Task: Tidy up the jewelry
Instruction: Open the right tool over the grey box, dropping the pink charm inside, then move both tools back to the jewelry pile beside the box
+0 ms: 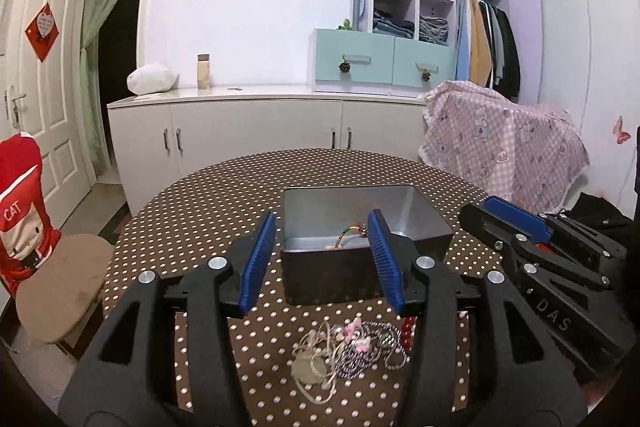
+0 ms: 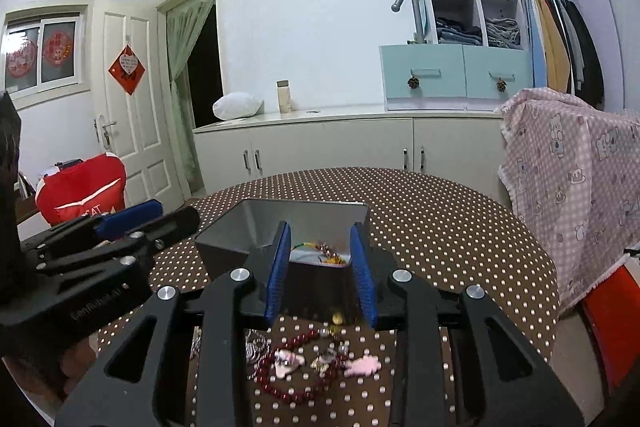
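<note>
Open right gripper (image 2: 322, 271), tin (image 2: 256, 227), beads (image 2: 296, 341)

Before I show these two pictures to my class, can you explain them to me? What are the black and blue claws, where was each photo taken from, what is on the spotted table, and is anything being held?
The claws are hand-held grippers: a person holds one in each hand, and each carries a wide-angle camera looking forward along its two blue-padded fingers. One picture comes from the left gripper, the other from the right gripper; each also catches the other gripper at its edge.

On the round table with a brown polka-dot cloth stands an open metal tin with a few colourful pieces already inside. In front of it lies a loose pile of jewelry: chains, a red bead bracelet and pink charms.

Nothing is held. Both grippers are open and empty, above the pile.
</note>
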`<state>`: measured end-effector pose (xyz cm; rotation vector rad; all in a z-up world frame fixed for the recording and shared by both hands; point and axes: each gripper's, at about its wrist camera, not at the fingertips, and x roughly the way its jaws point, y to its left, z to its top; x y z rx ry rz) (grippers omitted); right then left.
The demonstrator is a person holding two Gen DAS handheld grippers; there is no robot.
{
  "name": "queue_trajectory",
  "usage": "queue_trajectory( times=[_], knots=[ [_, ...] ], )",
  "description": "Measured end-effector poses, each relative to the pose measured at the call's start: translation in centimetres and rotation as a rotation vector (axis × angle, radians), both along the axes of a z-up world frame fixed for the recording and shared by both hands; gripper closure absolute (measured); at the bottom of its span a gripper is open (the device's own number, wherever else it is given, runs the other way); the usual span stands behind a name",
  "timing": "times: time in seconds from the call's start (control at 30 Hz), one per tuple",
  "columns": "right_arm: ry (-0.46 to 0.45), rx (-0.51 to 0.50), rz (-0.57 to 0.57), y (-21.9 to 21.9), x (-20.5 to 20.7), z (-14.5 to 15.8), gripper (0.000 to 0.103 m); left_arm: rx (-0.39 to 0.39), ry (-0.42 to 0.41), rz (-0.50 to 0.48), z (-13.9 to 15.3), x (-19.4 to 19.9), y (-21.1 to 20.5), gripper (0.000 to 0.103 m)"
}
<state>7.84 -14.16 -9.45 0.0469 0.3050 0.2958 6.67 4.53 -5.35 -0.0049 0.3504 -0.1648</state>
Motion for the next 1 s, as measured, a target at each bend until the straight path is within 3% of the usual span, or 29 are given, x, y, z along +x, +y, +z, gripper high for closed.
queue_trajectory(
  times=[0.3,0.77,1.0],
  knots=[
    [0.006,-0.014,-0.043,-0.5,-1.6,-0.4,0.071,-0.011,0.012,0.020,-0.6,-1.7,1.3,0.048],
    [0.056,-0.032,-0.059,-0.6,-2.5,-1.7,0.071,-0.022,0.150,-0.020,-4.2,-2.5,2.1,0.045],
    [0.075,-0.037,-0.059,-0.3,-2.7,-2.0,0.071,-0.089,0.220,-0.059,-5.7,-1.9,2.7,0.046]
  ],
)
